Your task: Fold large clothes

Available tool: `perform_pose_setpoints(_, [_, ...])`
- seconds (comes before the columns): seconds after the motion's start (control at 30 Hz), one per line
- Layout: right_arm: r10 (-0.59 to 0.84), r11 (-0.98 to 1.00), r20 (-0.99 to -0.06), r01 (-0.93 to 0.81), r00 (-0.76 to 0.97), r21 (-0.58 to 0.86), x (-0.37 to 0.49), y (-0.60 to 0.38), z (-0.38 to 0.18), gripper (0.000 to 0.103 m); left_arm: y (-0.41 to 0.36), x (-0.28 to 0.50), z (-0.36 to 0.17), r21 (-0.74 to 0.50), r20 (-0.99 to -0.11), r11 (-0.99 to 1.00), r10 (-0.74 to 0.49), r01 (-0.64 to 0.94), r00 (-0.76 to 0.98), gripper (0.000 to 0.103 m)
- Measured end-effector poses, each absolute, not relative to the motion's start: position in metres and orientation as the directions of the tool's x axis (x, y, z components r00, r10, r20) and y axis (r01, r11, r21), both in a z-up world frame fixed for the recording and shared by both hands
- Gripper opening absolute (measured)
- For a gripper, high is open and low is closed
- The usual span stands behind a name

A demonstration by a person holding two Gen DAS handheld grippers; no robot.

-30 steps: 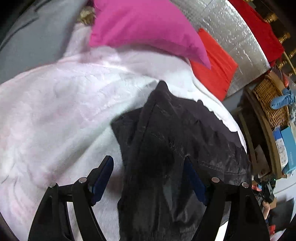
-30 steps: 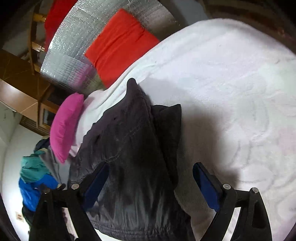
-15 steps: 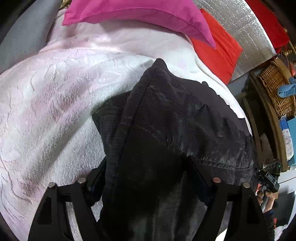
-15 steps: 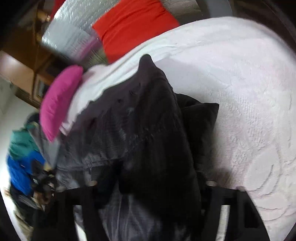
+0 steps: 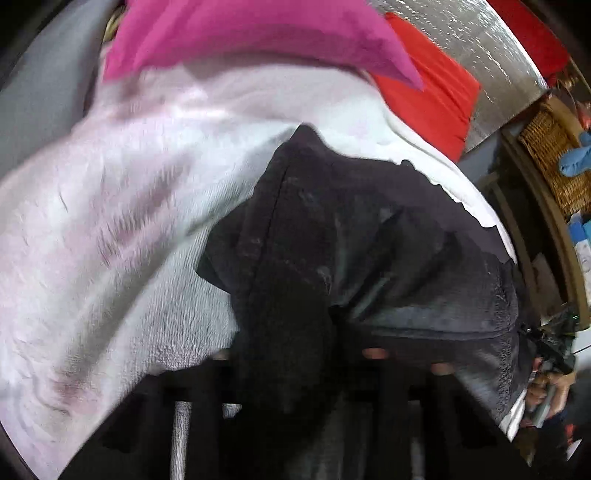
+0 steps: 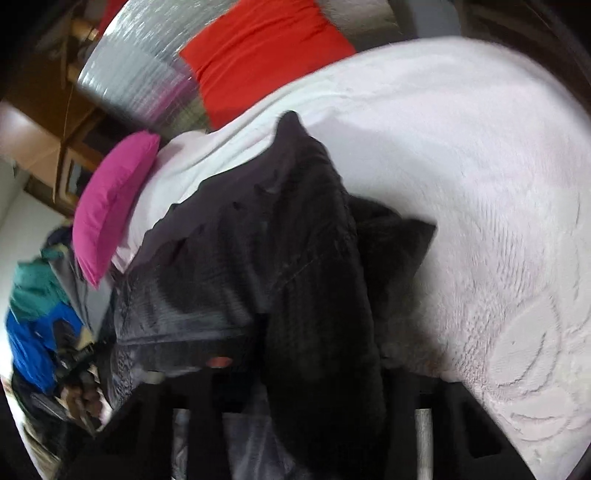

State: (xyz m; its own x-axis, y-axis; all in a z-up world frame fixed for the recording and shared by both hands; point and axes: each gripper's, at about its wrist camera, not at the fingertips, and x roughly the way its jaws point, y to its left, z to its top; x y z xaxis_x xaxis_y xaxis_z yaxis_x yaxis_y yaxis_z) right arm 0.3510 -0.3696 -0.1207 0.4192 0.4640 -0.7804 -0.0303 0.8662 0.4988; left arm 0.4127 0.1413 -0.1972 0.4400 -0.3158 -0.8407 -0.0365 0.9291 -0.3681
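dark jacket on the white blanket, long axis running from both claws toward the pink pillow | left claw and right claw equally near, buried in fabric, grip can't tell

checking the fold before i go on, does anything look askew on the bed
Yes. The dark garment lies bunched and crooked on the white blanket, with one flap sticking out to the side, and its near end drapes over both hand-held grippers, hiding the fingers.
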Motion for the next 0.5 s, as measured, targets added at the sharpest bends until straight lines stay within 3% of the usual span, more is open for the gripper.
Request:
perform_pose_setpoints(0.13, [0.405,0.907,-0.783,-0.103,0.473,0.408,0.342,-0.35,-0.066,0.019,0.127,0.407,-0.161,-0.284,-0.835,0.958,-0.225,-0.042,0.502,0.019])
perform_pose_setpoints(0.33, [0.383,0.923,-0.717,-0.213,0.582,0.319,0.301,-0.328,0.024,0.017,0.119,0.36,-0.076,-0.222,-0.735,0.975,-0.183,0.023,0.653,0.018])
perform_pose_setpoints(0.5, [0.386,0.922,-0.657,-0.239,0.648,0.306,0.235,-0.342,0.05,0.017,0.125,0.288,-0.044,-0.214,-0.649,0.975,-0.191,0.064,0.737,0.018])
